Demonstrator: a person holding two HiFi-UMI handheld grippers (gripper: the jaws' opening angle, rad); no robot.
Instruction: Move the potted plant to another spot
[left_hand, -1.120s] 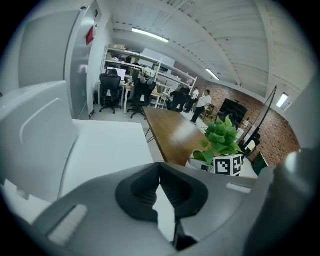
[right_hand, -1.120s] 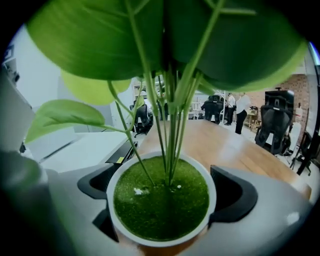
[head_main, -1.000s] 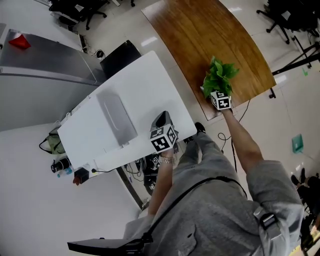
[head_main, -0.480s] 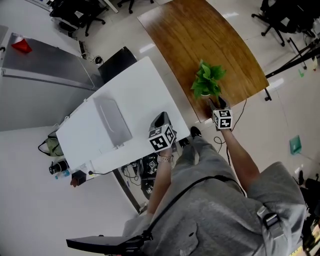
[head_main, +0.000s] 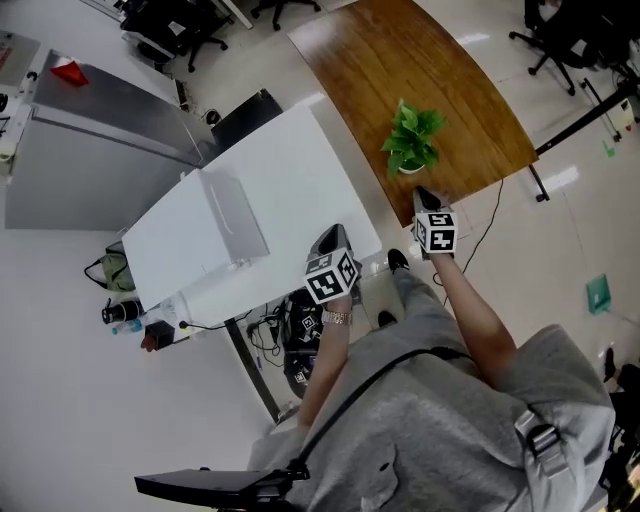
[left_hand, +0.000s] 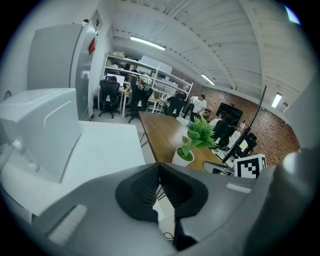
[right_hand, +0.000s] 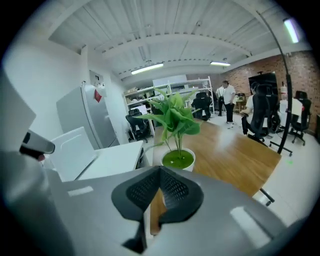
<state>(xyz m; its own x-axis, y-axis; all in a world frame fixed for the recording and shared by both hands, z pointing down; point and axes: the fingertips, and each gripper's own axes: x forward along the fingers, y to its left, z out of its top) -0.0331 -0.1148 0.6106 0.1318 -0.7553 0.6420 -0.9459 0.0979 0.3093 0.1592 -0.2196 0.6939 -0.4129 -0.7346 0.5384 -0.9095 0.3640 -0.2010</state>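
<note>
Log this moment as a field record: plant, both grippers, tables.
potted plant: upright on the wooden table, near its edge
right gripper: jaws shut, empty, just short of the pot, not touching
left gripper: jaws shut, empty, at the white table near edge
task status: plant not held

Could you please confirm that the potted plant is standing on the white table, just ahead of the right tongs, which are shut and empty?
The table is wrong. As the head view shows, the potted plant stands on the brown wooden table. The rest holds: it is just ahead of the right tongs, which are shut and empty.
</note>
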